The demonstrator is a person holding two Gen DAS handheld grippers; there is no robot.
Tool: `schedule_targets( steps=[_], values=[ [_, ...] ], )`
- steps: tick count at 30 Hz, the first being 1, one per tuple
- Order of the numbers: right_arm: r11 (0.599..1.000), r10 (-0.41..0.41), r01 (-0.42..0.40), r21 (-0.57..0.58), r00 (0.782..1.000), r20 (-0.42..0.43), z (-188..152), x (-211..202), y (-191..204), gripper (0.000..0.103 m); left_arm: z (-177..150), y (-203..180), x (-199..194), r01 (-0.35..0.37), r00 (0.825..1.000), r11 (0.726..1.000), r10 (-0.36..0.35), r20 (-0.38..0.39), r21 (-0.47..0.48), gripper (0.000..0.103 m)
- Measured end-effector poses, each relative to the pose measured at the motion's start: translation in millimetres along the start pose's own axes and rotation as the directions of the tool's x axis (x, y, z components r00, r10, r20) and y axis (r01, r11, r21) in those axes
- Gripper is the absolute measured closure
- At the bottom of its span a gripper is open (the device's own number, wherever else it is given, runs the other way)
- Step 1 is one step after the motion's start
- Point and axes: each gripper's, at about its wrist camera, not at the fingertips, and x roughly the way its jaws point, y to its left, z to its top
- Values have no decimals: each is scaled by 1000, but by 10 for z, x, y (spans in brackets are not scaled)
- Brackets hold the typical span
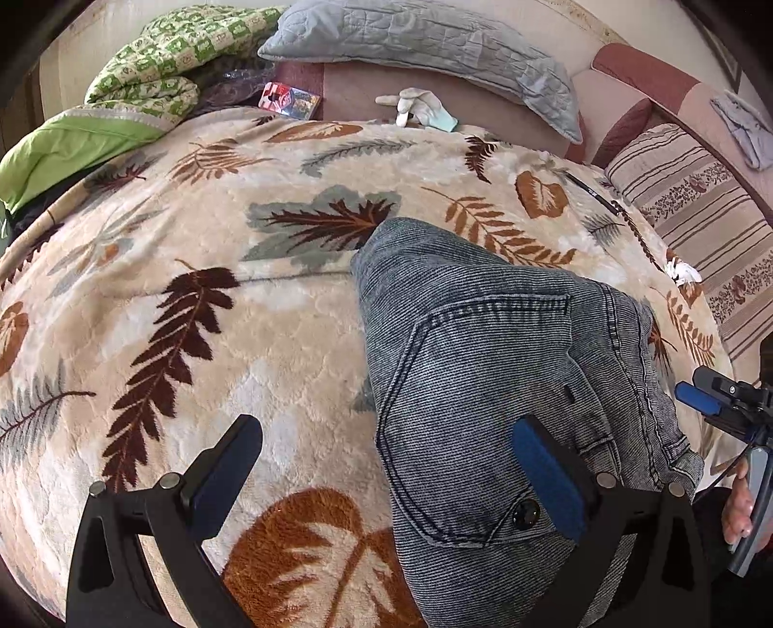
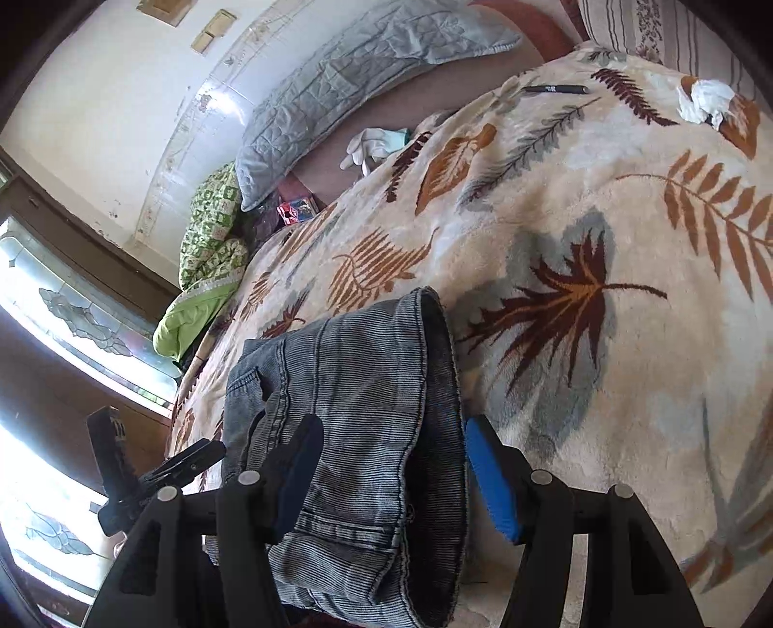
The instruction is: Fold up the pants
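Grey-blue denim pants lie folded in a thick bundle on a leaf-patterned blanket, back pocket and button facing up. My left gripper is open just above the bundle's near left edge; its right finger is over the pocket and its left finger over bare blanket. In the right wrist view the pants show a hem and waistband seams. My right gripper is open and straddles the bundle's end, nothing pinched. It also shows at the far right of the left wrist view as the right gripper.
A grey quilted pillow, a white glove, a green patterned quilt and a red packet lie at the bed's far side. A black pen and crumpled tissue rest on the blanket. Striped cushion at right.
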Motion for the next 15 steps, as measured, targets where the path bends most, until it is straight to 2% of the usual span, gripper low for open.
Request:
schedule_targets(
  steps=[4,7,9,12,15],
  values=[
    [997,22,-18,70,998,-61,26,49,-212,38,4,6,25,54,998,998,-54,-25,10,0],
    [994,41,-30,108,994,-97,36,76,-345,38,10,39,75,124,990,992,-124,-71,-6,0],
    [990,74,-59,131,991,-115,38,87,-412,38,16,61,123,177,979,984,-179,-100,-34,0],
    [980,128,-104,172,982,-138,44,122,-492,38,16,54,206,260,952,963,-267,-152,-64,0],
    [960,217,-175,217,959,-185,54,231,-534,38,18,12,276,299,933,952,-305,-190,-62,0]
  ],
)
